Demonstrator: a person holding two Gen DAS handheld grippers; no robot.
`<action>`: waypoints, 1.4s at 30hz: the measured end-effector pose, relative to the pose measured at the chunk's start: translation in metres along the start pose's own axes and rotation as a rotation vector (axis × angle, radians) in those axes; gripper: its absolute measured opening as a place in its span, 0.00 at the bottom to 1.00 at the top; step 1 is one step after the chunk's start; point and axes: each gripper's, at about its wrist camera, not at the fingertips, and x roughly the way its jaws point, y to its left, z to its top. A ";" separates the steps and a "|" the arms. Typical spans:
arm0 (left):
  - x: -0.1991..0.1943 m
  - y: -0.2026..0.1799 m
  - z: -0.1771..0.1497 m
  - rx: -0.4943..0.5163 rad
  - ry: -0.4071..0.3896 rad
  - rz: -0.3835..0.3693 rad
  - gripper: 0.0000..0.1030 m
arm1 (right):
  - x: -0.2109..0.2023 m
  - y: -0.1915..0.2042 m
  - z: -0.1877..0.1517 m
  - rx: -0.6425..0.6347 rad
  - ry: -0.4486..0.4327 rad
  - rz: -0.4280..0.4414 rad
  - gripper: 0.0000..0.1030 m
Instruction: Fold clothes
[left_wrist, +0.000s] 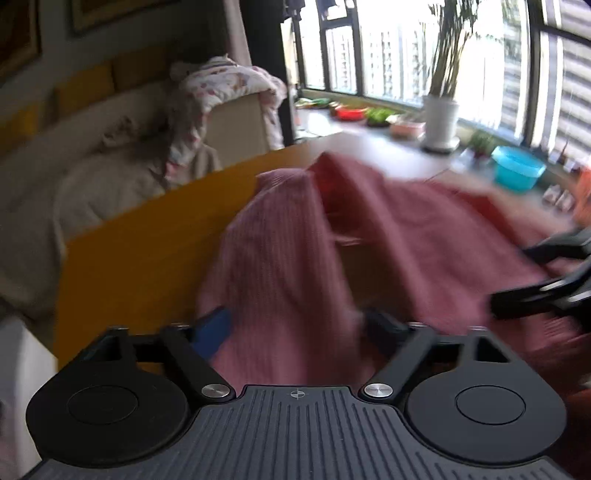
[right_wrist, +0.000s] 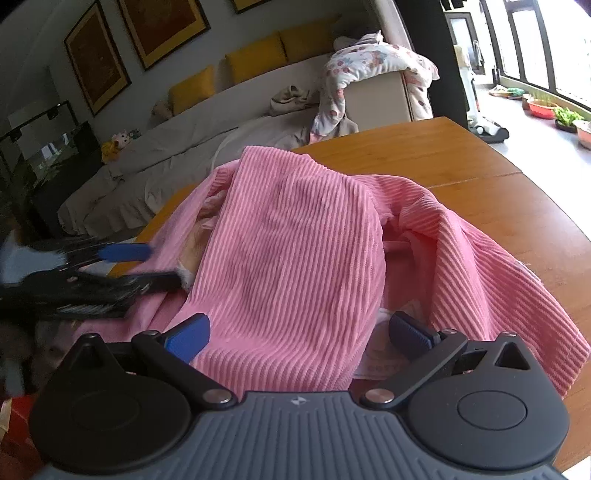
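A pink ribbed garment (right_wrist: 295, 236) lies bunched in a raised heap on the wooden table (right_wrist: 461, 158). In the left wrist view the garment (left_wrist: 280, 251) looks darker and blurred. My left gripper (left_wrist: 299, 321) is open, its fingers spread wide with a fold of the garment lying between them. My right gripper (right_wrist: 301, 328) is open too, and the cloth drapes between its blue pads (right_wrist: 188, 338). Each gripper shows in the other's view: the right gripper (left_wrist: 517, 275) at the right edge, the left gripper (right_wrist: 147, 266) at the left edge against the cloth.
Beyond the table's far edge stands a covered sofa (right_wrist: 192, 147) with yellow cushions and a floral blanket (right_wrist: 369, 62) over its arm. Along the window are a white potted plant (left_wrist: 441, 118), a blue basin (left_wrist: 517, 168) and small bowls. Bare table (left_wrist: 140, 251) lies left of the garment.
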 end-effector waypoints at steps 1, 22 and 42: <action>0.006 0.004 0.000 0.015 0.010 0.007 0.42 | 0.000 0.001 0.000 -0.010 0.004 0.000 1.00; -0.014 0.074 -0.002 -0.393 -0.052 -0.411 0.54 | -0.029 0.092 0.020 -0.573 0.065 0.127 0.95; 0.012 0.029 -0.025 -0.348 0.060 -0.442 0.90 | -0.075 -0.057 0.202 -0.394 -0.421 -0.624 0.11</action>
